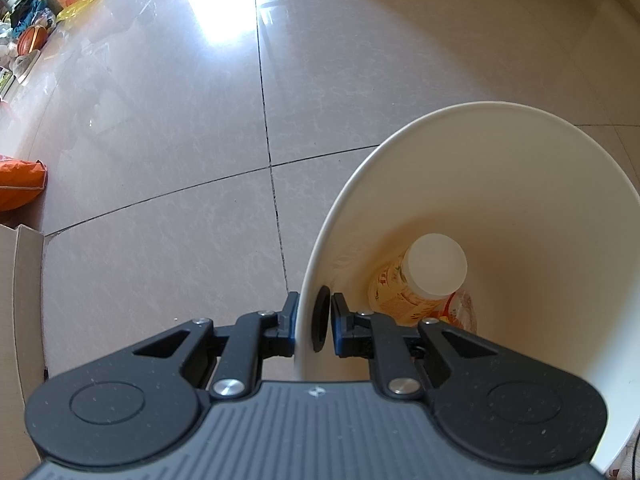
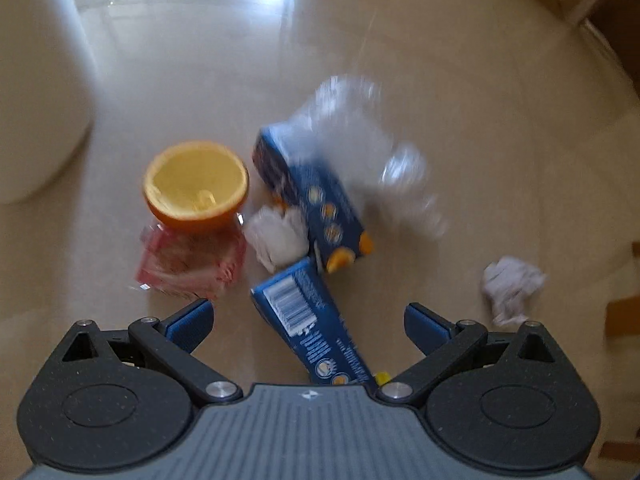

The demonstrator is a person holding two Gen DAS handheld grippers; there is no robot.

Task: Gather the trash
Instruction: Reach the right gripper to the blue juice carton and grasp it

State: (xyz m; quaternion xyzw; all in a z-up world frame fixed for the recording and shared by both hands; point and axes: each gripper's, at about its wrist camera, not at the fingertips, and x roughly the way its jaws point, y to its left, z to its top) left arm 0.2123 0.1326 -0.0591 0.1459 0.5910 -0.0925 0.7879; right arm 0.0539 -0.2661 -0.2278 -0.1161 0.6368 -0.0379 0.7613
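My left gripper (image 1: 313, 320) is shut on the rim of a white trash bin (image 1: 460, 152), one finger outside the wall and one inside. At the bin's bottom lies a bottle with a white cap (image 1: 434, 266) on some wrappers. My right gripper (image 2: 307, 320) hangs open over a pile of trash on the floor. A blue juice carton (image 2: 316, 320) lies between its fingers, untouched. Beyond it are a second blue carton (image 2: 316, 196), a crumpled white tissue (image 2: 278, 236), an orange half (image 2: 196, 184), a red wrapper (image 2: 192, 264) and clear plastic (image 2: 372, 152). The view is blurred by motion.
Another crumpled tissue (image 2: 512, 284) lies to the right of the pile. The bin's white wall (image 2: 36, 120) shows at the left of the right wrist view. A cardboard box (image 1: 20, 320), an orange bag (image 1: 20, 184) and clutter with a basketball (image 1: 32, 38) line the left side.
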